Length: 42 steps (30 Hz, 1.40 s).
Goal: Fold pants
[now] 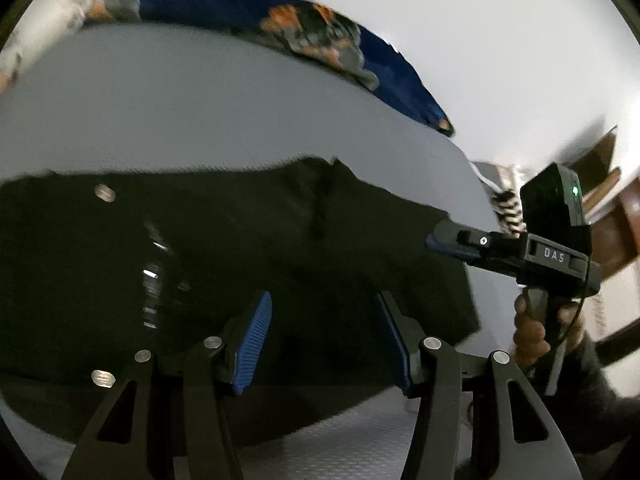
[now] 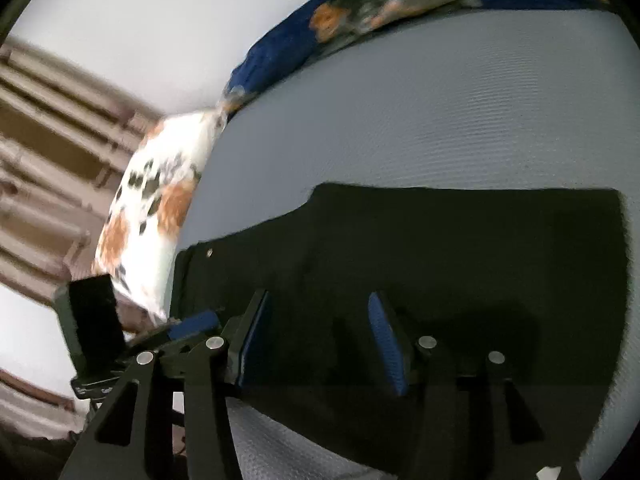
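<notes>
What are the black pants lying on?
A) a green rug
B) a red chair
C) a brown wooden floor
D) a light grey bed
D: the pants are spread flat on the light grey bed, which shows all around their edges in both views.

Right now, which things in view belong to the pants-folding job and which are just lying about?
Job: pants; left tongs, open; right tongs, open.

Lying about: blue cloth; white floral cloth; mattress, merely the work surface.
</notes>
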Tool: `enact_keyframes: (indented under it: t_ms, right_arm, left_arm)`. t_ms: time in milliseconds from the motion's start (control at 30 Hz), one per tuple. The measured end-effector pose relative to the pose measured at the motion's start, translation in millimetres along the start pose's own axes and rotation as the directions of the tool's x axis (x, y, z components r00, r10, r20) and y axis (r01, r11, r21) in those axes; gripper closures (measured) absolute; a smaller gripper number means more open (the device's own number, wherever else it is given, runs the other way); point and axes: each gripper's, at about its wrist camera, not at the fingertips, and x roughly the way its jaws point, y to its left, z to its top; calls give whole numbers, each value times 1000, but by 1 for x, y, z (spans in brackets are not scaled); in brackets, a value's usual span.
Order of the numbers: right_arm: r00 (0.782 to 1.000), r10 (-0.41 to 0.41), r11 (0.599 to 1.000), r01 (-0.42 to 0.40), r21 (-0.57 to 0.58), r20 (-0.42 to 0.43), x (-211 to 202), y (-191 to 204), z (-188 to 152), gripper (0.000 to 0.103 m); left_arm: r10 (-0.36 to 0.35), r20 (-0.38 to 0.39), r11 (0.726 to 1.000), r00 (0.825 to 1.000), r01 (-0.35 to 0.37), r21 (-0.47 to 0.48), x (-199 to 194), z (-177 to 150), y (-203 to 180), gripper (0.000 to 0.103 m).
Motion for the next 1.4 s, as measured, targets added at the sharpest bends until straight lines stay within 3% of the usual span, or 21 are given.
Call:
enact_keyframes:
  t_ms: [200,300,700,967,1000,1067,1100,1200,1400]
  right_arm:
    - [998,-19,993,11,121,68,-35,-35,-14,54]
    - [995,-24,985,7,172,97,-49,-51,-20,54]
    - [989,-40,972,5,236,146,-77,-79,-30,51]
    - [990,-51,968,17,250,131,-70,-84,-33,51]
    - [991,-54,969,21,246,126,-68,-83,-34,51]
    - [991,-63,969,34,243,115,-64,-82,-34,51]
    - [992,-62,970,34,239,110,-62,-81,-35,51]
    - [992,-79,974,57,219,95,-59,-77,-36,51]
    - [991,-115,979,101,176,71,-59,-69,-39,51]
  left_arm:
    - [-94,-100,993,990,86,-85,30,2,0,49]
    - [-162,-148,977,976,138,-161,43,2,5,49]
    - [-171,-213,966,962,121,-227,64,-4,8,49]
    - [-250,-220,936,943,177,-303,75,-4,1,50]
    - [-250,-220,937,943,179,-299,77,-3,-2,53]
    - [-233,-229,942,945,161,-294,78,-3,-3,74]
    - [-209,-249,949,946,135,-284,82,-4,-5,90]
    - [-193,-245,950,950,119,-287,82,-5,-5,93]
    - [-125,-212,983,969,93,-156,59,-2,-32,95]
